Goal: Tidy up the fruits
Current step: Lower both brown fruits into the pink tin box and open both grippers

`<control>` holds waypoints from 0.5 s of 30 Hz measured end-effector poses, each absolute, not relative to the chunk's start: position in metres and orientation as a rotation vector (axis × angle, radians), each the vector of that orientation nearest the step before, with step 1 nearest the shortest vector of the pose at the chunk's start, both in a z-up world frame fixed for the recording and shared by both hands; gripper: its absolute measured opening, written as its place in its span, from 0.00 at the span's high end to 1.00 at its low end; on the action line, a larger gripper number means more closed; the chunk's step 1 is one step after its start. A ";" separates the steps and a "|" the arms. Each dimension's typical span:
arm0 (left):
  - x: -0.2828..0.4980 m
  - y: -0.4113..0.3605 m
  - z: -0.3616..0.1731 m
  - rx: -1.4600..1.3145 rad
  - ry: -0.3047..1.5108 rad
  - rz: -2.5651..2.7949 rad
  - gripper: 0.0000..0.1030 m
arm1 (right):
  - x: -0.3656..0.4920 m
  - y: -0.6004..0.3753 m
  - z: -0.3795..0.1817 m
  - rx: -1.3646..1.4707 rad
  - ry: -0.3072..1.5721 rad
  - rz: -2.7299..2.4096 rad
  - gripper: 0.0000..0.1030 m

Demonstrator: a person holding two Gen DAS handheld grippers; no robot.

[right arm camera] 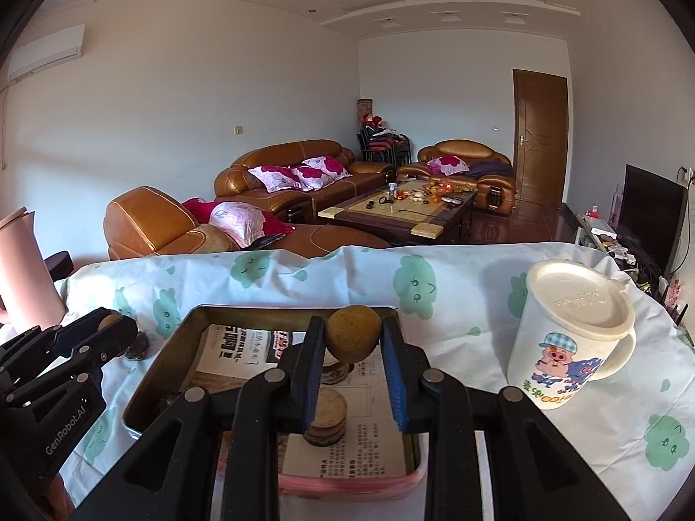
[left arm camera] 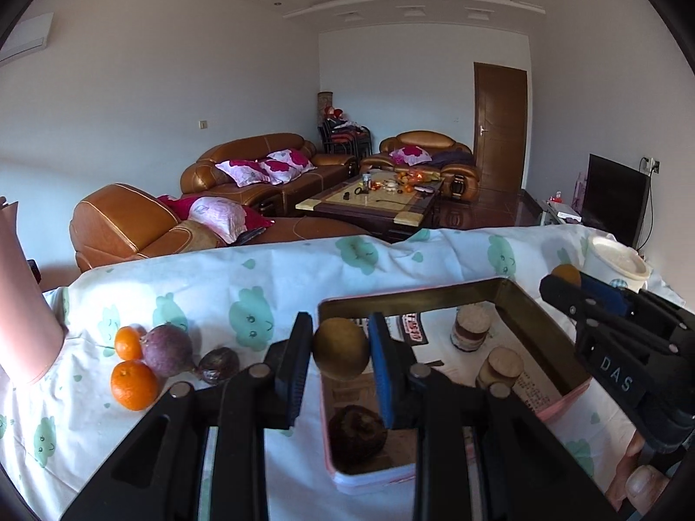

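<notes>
My left gripper (left arm camera: 341,349) is shut on a brownish-yellow round fruit (left arm camera: 341,354) over the near left rim of the pink tin (left arm camera: 560,338). My right gripper (right arm camera: 352,338) is shut on a second brownish-yellow round fruit (right arm camera: 352,333) above the same tin (right arm camera: 152,377); it also shows at the right of the left wrist view (left arm camera: 564,278). A dark wrinkled fruit (left arm camera: 357,438) lies inside the tin. On the cloth to the left lie two oranges (left arm camera: 132,384), a purple passion fruit (left arm camera: 167,349) and a dark wrinkled one (left arm camera: 219,364).
The tin is lined with newspaper and holds two stacks of round cakes (right arm camera: 326,419). A lidded white cartoon mug (right arm camera: 569,338) stands right of the tin. A pink jug (left arm camera: 21,304) stands at the far left. The table's far edge drops to a living room.
</notes>
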State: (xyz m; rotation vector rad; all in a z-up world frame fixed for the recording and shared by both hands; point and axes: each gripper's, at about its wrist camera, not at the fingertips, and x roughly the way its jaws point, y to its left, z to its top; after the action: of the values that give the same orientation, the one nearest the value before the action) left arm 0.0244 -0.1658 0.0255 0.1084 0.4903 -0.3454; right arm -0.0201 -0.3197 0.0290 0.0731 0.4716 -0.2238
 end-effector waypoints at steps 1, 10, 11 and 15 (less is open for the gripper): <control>0.026 -0.170 0.024 0.109 0.495 -0.350 0.73 | -0.018 -0.323 0.027 0.070 0.482 -0.226 0.73; 0.043 -0.190 0.008 0.137 0.549 -0.345 0.73 | 0.002 -0.327 0.014 0.087 0.561 -0.185 0.73; 0.045 -0.190 0.005 0.139 0.557 -0.343 0.73 | 0.004 -0.326 0.013 0.088 0.573 -0.172 0.73; 0.049 -0.188 0.002 0.125 0.583 -0.346 0.73 | 0.010 -0.319 0.003 0.090 0.614 -0.125 0.73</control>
State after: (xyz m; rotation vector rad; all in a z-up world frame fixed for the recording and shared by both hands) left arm 0.0494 -0.1883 0.0016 0.1245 0.5834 -0.3455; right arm 0.0101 -0.3194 0.0032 0.0896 0.6139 -0.1251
